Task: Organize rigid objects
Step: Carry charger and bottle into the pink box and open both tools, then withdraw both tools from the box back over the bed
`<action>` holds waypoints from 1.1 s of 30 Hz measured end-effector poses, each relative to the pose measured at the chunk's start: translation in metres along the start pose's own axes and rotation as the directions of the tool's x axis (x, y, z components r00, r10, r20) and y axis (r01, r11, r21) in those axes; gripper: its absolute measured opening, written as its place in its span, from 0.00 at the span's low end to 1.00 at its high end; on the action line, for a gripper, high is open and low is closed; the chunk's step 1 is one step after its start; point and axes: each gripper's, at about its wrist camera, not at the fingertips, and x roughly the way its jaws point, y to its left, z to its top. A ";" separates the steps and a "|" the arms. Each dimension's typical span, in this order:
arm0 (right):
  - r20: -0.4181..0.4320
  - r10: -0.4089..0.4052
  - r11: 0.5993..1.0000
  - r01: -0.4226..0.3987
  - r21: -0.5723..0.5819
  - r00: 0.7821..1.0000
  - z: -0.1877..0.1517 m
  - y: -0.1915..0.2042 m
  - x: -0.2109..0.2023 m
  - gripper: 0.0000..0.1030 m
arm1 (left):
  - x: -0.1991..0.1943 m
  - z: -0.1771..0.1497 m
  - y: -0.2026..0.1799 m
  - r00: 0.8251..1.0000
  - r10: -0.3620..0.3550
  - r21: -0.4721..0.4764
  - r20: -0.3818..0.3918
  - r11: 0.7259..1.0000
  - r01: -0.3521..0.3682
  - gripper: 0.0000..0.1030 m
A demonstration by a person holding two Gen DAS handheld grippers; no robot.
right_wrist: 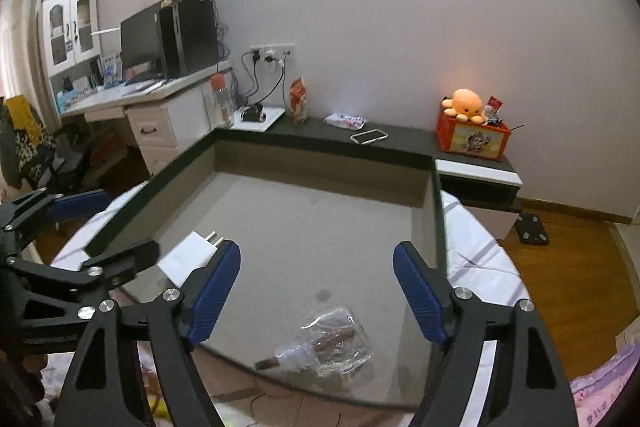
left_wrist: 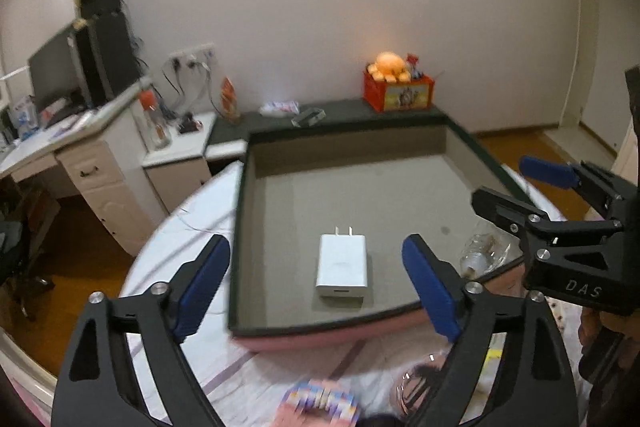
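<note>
A white plug charger [left_wrist: 342, 265] lies flat on the grey floor of a large shallow box [left_wrist: 320, 327] with a dark rim, near its front edge. It also shows in the right wrist view [right_wrist: 188, 257]. My left gripper [left_wrist: 316, 287] is open and empty, just above and in front of the charger. A clear plastic wrapper with brown sticks [right_wrist: 328, 345] lies in the box's front right corner; it also shows in the left wrist view [left_wrist: 482, 251]. My right gripper [right_wrist: 316, 295] is open and empty above the wrapper. The right gripper also shows in the left wrist view [left_wrist: 516, 183].
The box sits on a white bedsheet [left_wrist: 192, 231]. A colourful packet [left_wrist: 320, 401] lies in front of the box. Behind it run a dark ledge [right_wrist: 400, 139] with a phone [right_wrist: 369, 136] and a red box with an orange plush [right_wrist: 472, 131], and a desk [right_wrist: 160, 91] at left.
</note>
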 end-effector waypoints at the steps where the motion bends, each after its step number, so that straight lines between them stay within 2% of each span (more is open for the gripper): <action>1: 0.017 -0.005 1.000 0.005 0.006 1.000 0.000 0.001 -0.009 0.79 | -0.010 0.001 0.003 1.000 0.012 -0.006 0.028 1.000 -0.012 0.92; 4: 0.076 -0.022 1.000 0.021 0.016 0.997 -0.001 0.006 -0.038 0.79 | -0.047 -0.003 0.009 0.994 0.032 -0.033 0.101 0.999 -0.029 0.97; 8: 0.171 -0.020 0.999 0.014 0.034 0.985 -0.003 0.014 -0.084 0.80 | -0.090 -0.017 0.013 0.985 0.050 -0.050 0.165 0.998 -0.042 1.00; 12: 0.269 -0.065 0.998 0.060 0.027 0.961 -0.014 0.027 -0.132 0.82 | -0.121 -0.034 0.010 0.982 0.065 -0.023 0.180 0.998 -0.062 1.00; 16: 0.318 -0.108 0.994 0.108 0.020 0.942 -0.029 0.038 -0.167 0.82 | -0.148 -0.052 0.013 0.981 0.061 -0.016 0.184 0.998 -0.059 1.00; 21: 0.358 -0.120 0.992 0.121 0.019 0.926 -0.047 0.045 -0.199 0.82 | -0.184 -0.068 0.010 0.975 0.021 -0.015 0.220 1.000 -0.018 1.00; 28: 0.374 -0.130 0.991 0.133 0.018 0.918 -0.067 0.053 -0.233 0.82 | -0.218 -0.083 0.003 0.968 0.047 0.004 0.245 0.999 -0.050 1.00; 33: 0.382 -0.134 0.990 0.137 0.019 0.914 -0.078 0.054 -0.249 0.82 | -0.228 -0.092 0.000 0.970 0.046 0.017 0.238 0.999 -0.051 1.00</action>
